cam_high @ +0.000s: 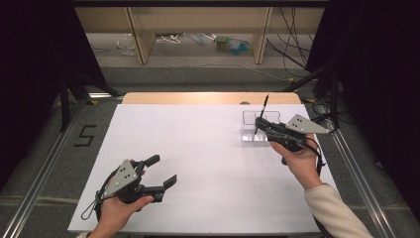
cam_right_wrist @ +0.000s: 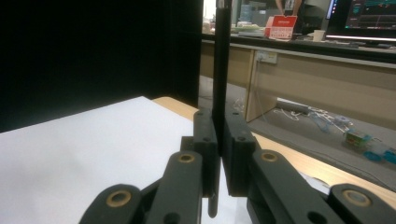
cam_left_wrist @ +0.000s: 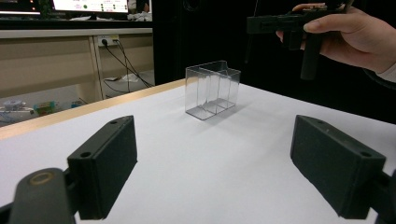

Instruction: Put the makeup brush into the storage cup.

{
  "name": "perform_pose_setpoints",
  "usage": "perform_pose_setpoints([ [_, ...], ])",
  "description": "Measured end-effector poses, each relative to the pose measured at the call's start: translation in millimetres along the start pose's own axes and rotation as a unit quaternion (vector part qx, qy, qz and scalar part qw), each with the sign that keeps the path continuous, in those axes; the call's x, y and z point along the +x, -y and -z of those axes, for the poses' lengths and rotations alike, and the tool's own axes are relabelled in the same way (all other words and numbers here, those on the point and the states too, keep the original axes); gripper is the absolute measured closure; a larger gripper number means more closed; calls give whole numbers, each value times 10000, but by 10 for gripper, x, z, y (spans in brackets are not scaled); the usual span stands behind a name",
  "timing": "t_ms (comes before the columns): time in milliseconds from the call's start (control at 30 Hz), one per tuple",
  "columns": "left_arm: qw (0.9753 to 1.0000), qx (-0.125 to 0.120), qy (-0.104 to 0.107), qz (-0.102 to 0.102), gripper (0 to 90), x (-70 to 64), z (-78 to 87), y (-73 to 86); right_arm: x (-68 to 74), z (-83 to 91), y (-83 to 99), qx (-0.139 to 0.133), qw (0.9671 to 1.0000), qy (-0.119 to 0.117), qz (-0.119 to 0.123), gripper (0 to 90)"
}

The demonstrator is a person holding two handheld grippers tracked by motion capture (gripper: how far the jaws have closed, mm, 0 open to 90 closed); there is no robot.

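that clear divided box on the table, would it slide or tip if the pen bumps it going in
The clear box looks thin-walled and empty, so probably light and apt to slide on the smooth white table. It stands tall and narrow, so a knock from the pen near its rim might tip it.

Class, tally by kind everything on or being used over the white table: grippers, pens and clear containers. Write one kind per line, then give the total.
Grippers: 2, the left gripper open over the table, the right gripper shut on the pen.
Pens: 1, the black pen, held roughly upright over the container.
Clear containers: 1, the divided clear container on the white table.
Total: 4
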State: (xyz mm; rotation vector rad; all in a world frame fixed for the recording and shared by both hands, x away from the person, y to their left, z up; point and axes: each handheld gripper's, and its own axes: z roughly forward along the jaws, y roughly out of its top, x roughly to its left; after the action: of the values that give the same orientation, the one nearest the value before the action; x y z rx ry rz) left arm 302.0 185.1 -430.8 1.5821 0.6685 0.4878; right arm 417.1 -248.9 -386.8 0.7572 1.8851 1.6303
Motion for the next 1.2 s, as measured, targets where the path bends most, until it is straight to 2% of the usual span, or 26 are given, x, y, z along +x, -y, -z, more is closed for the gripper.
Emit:
perform_pose_setpoints([
  [33, 10000, 2, 3, -5, 149, 1, 1, 0, -12, 9, -10, 75, 10000, -28, 3, 859],
  [67, 10000, -23, 11, 6, 149, 1, -4, 3, -20, -3, -11, -19, 10000, 5, 7, 859],
  [100, 10000, -42, 25, 12, 149, 2, -8, 5, -22, 5, -18, 80, 10000, -10, -51, 859],
  [200, 10000, 6, 0, 5, 149, 1, -2, 3, -50, -11, -28, -9, 10000, 28, 10, 859],
  [300, 10000, 6, 3, 1, 149, 4, -1, 4, -67, -11, -40, 53, 10000, 49, 7, 859],
  [367, 10000, 6, 0, -4, 149, 4, -1, 5, -80, -24, -42, -22, 10000, 48, -3, 859],
  [433, 10000, 2, 2, -1, 149, 4, -1, 5, -91, -22, -51, 52, 10000, 60, 1, 859],
  [500, 10000, 6, 4, -8, 149, 5, -1, 5, -100, -41, -53, -20, 10000, 91, 5, 859],
  [1200, 10000, 24, -3, -35, 149, 10, 1, 7, -157, -197, -97, 97, 9998, 187, 31, 859],
])
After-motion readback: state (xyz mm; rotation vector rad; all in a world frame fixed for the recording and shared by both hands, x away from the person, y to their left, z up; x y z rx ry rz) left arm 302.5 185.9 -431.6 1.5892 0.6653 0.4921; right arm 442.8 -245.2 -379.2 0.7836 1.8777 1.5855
